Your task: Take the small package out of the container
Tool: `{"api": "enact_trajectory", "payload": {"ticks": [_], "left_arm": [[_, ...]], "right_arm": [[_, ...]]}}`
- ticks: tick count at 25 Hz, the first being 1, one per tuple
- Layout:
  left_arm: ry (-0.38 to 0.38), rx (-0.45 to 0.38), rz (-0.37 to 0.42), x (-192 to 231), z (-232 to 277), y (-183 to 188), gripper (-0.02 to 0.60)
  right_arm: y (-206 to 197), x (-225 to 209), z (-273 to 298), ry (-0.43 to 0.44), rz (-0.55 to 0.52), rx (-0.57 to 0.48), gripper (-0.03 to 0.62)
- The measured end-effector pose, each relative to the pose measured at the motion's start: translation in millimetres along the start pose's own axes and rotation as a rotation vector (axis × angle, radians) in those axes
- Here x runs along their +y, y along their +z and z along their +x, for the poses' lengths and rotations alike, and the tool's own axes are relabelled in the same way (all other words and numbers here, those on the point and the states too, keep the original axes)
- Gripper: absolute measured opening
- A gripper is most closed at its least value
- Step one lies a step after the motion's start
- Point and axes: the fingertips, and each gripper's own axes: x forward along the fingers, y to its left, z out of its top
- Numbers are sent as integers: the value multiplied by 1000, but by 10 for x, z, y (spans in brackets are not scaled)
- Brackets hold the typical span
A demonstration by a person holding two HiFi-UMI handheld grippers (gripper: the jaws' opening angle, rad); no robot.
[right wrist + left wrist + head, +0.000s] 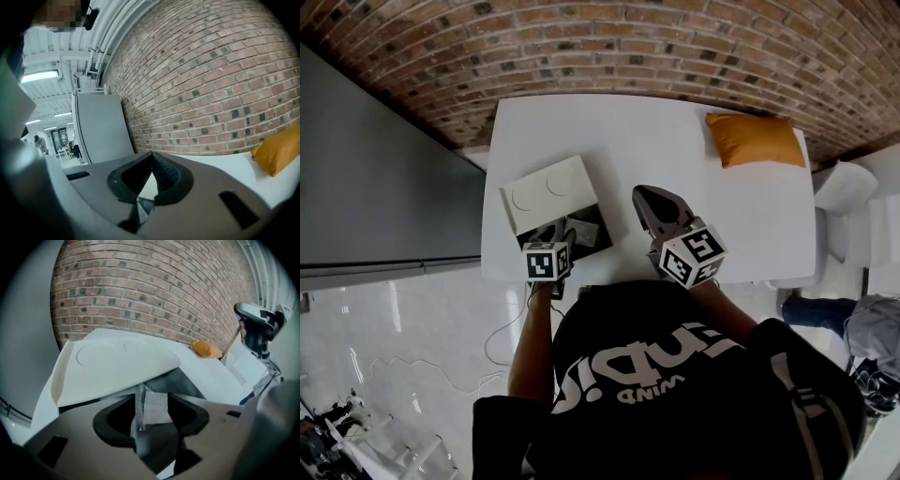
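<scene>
Brick wall (581,47) runs behind a white counter (675,131), and a grey partition (375,187) stands off to its left. At the counter's near left sits the white container (586,230), its lid (551,192) thrown back so the dark inside shows.

The left gripper (555,236) is down at the container's front edge, under the raised lid. Its jaws are spread, and the small package (154,408), a clear sachet with a white panel, stands upright between them. There's a dark gap on either side of it, so the pads don't seem to be pressing on it. From where the gripper sits, I'd say the package is still within the container's opening, not lifted clear.

Further right, the right gripper (647,195) hangs above bare counter with its jaws pressed together at the tips, nothing in them. An orange cushion (755,141) lies at the far right corner.

So the lid is open and the package has been reached. A firm pinch, the lift out and setting it on the counter look like what's left.
</scene>
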Motion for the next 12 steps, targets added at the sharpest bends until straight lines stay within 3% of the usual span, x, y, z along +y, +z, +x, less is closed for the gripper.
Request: {"api": "enact_trajectory", "payload": {"ticks": [12], "left_arm": [[8,81,28,38,170,-115,247]], "right_arm": [[-10,-97,25,-26,14,1,-2]]}}
